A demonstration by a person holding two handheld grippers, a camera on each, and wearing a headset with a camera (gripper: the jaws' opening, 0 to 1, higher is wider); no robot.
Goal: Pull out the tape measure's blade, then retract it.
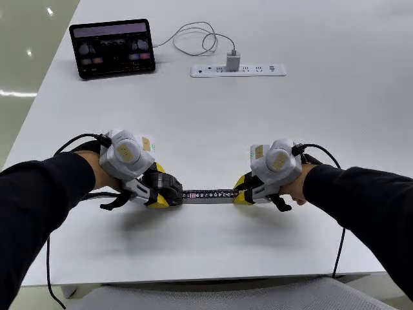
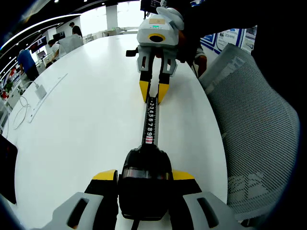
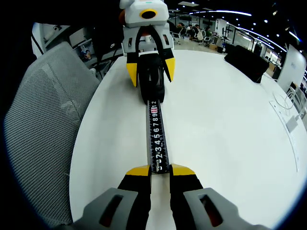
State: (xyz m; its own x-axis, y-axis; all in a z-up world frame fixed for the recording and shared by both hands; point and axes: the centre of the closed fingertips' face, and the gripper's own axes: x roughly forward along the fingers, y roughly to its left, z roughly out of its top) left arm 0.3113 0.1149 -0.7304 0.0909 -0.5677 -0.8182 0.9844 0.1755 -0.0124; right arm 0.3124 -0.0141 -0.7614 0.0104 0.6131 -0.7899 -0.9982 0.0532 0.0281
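Observation:
A black tape measure case (image 1: 166, 187) (image 2: 146, 179) (image 3: 151, 79) sits just above the white table (image 1: 213, 123), with my left gripper (image 1: 155, 191) (image 2: 145, 175) (image 3: 150, 67) shut on it. Its black blade (image 1: 210, 194) (image 2: 150, 120) (image 3: 158, 141) with white numerals runs out a short way toward the right. My right gripper (image 1: 242, 192) (image 3: 160, 171) (image 2: 153, 91) is shut on the blade's tip, its yellow-tipped fingers (image 3: 139, 171) pinching the end. The two grippers face each other along the blade near the table's front edge.
A dark tablet (image 1: 112, 48) stands at the far left of the table. A white power strip (image 1: 238, 69) with a charger and coiled cable (image 1: 193, 37) lies behind centre. A grey mesh chair (image 2: 249, 124) (image 3: 45, 120) stands at the table's near edge.

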